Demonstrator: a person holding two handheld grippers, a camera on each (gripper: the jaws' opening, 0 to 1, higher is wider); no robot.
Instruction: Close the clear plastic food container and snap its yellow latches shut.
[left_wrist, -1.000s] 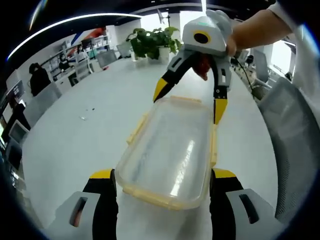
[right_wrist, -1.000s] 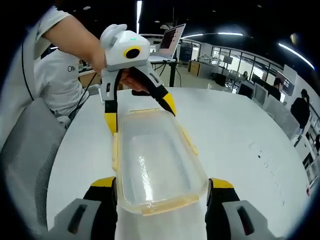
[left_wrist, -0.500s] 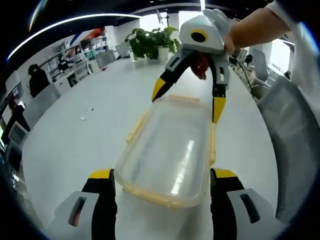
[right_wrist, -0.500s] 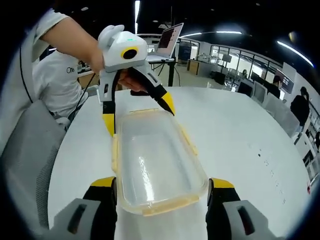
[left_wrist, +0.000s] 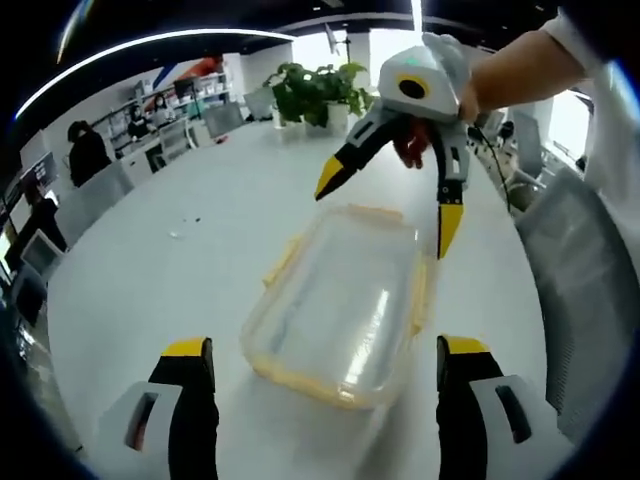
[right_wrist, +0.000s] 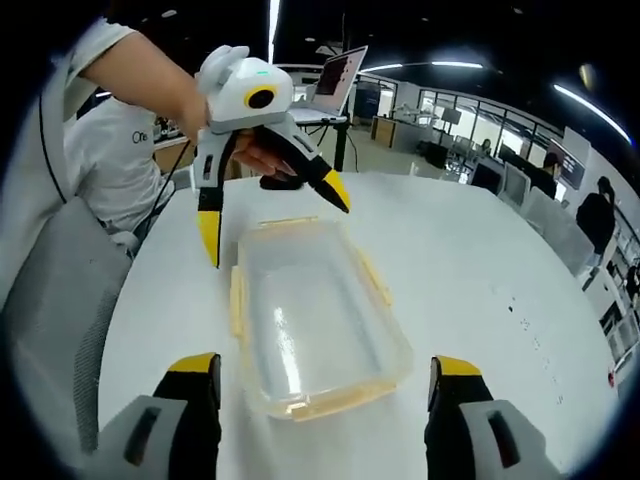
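Both grippers, left (left_wrist: 314, 365) and right (right_wrist: 320, 378), gaped wide, empty; the clear rectangular plastic container (left_wrist: 345, 305) looked light, slippery — press its yellow latches (right_wrist: 372, 277).

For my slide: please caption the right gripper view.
Two open grippers flank a clear lidded container with yellow latches on a white table.

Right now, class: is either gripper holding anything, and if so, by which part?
Nothing is held. Both the left gripper and the right gripper are open, clear of the clear plastic food container, which rests on the white table.
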